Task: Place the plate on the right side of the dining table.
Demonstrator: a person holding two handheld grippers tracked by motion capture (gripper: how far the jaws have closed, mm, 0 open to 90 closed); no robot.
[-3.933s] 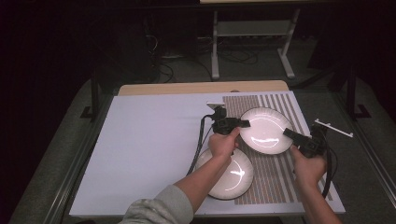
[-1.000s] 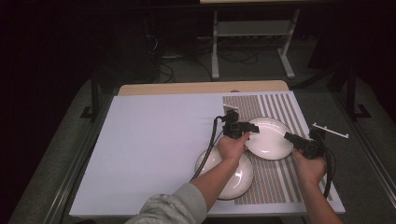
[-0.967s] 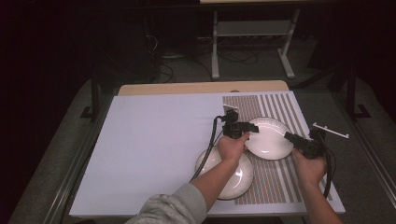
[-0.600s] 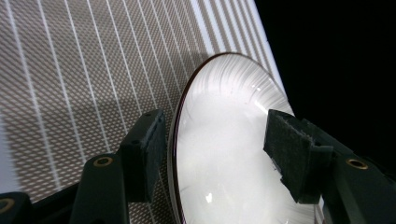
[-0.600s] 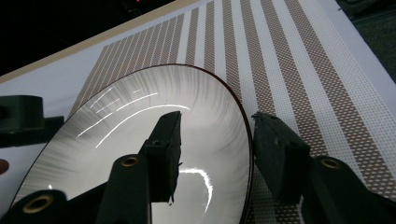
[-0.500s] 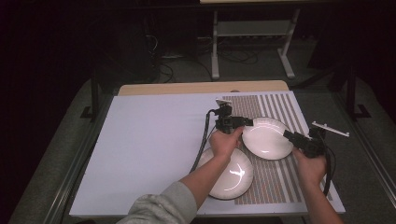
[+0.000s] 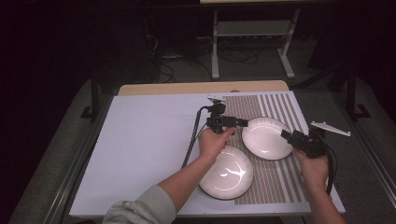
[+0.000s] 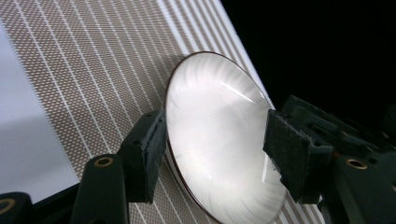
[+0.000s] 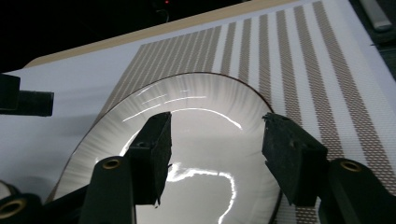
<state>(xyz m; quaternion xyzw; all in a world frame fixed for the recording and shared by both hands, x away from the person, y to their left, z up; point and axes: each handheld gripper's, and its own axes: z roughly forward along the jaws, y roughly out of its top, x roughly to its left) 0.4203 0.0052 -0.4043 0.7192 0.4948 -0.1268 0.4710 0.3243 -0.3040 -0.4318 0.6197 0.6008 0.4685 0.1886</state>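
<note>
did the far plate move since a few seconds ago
Yes. The far plate has shifted slightly toward the placemat's right edge, opening a gap from the near plate it earlier overlapped.

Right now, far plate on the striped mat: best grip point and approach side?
Take the far plate by its thin raised rim at the right edge, where the right gripper already sits with fingers open. Come in low and level from the right; the plate lies flat on the striped mat, so only the rim offers purchase.

White plates (image 7: 265, 138) (dark rims); brown-white striped mat (image 7: 280, 105); black claws.
</note>
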